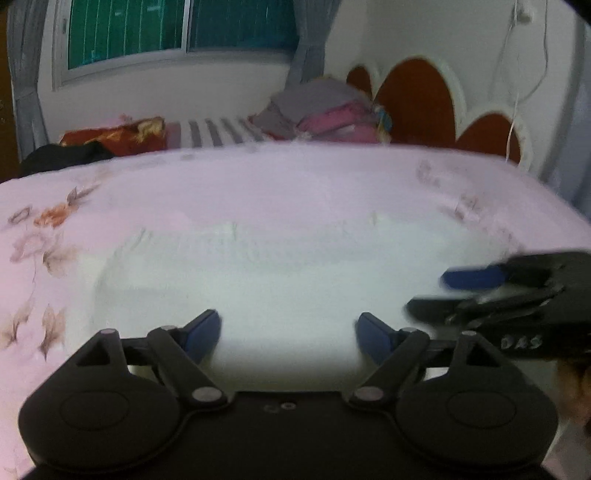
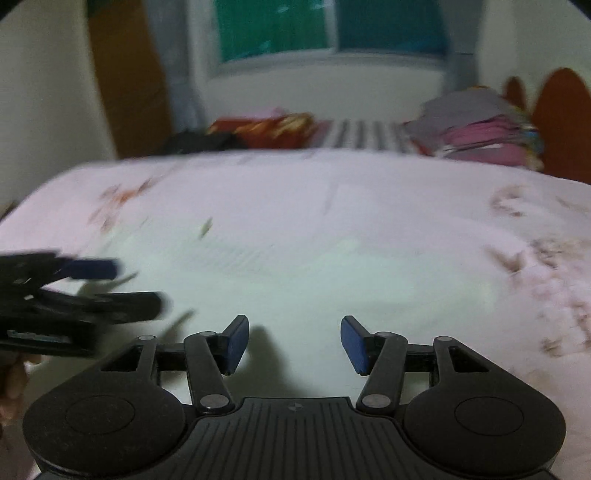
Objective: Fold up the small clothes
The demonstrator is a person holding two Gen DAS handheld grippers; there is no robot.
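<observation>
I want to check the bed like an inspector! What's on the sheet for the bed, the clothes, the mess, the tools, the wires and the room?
Surface: pink flowery bedsheet.
Job's things: white garment lying flat, blurred.
Clutter: pile of folded clothes, red cushion, black cloth, all at the far edge.
Grippers: left tool open, empty; right tool open, empty; both over the garment.
Cables: white cord hanging on the wall.
Surroundings: window, grey curtains, red headboard.

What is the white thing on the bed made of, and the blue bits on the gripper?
The white garment looks like soft, matte cloth: it lies flat and limp on the pink floral sheet, though blur hides the weave. The blue pads look like dull rubber, maybe foam, with no shine.
</observation>
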